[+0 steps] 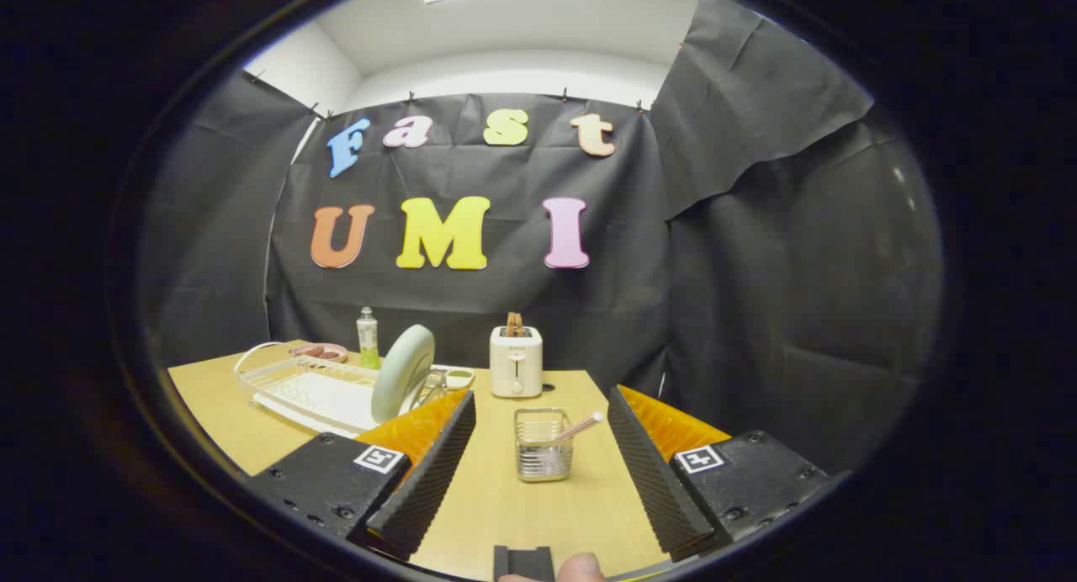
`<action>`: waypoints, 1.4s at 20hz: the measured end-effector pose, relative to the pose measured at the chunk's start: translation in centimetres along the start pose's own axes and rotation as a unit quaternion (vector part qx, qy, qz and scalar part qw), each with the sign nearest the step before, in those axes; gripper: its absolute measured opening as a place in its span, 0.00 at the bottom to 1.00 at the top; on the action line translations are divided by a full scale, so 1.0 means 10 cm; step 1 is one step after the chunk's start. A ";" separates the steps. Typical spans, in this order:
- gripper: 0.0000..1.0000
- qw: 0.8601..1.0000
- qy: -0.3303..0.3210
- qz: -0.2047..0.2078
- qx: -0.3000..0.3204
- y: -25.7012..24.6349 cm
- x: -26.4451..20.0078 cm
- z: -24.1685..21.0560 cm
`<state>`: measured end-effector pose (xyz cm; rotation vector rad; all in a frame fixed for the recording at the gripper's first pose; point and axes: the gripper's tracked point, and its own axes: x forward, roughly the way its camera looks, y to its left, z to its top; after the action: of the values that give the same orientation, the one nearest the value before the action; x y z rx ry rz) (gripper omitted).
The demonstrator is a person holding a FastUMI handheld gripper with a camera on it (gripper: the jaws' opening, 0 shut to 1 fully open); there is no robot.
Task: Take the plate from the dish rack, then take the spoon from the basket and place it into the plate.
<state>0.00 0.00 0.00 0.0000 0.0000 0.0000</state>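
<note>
Pale green plate [404, 373] stands upright in the dish rack [313, 390] near the table's [505, 498] left edge. Spoon [579, 428] leans in the basket [543, 444], mid-table. Gripper [538, 460] open, empty. Judgement: swing left, straddle the plate's rim, lift straight up.

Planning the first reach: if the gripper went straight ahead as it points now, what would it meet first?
Probably the small wire basket holding the pink-handled spoon, between the open gripper's fingers' lines; depth is unclear. The white toaster stands beyond it.
</note>
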 end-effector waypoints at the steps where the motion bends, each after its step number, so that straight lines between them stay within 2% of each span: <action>1: 1.00 1.000 -0.005 -0.001 0.001 0.06 -0.04 0.02; 11: 1.00 1.000 -0.019 0.014 -0.019 0.64 -0.22 0.12; 15: 1.00 1.000 -0.015 0.023 -0.009 0.77 -0.19 0.14; 28: 1.00 1.000 -0.005 0.031 -0.002 0.90 -0.10 0.11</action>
<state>-0.96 9.01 1.05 -0.0044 -0.0099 0.0618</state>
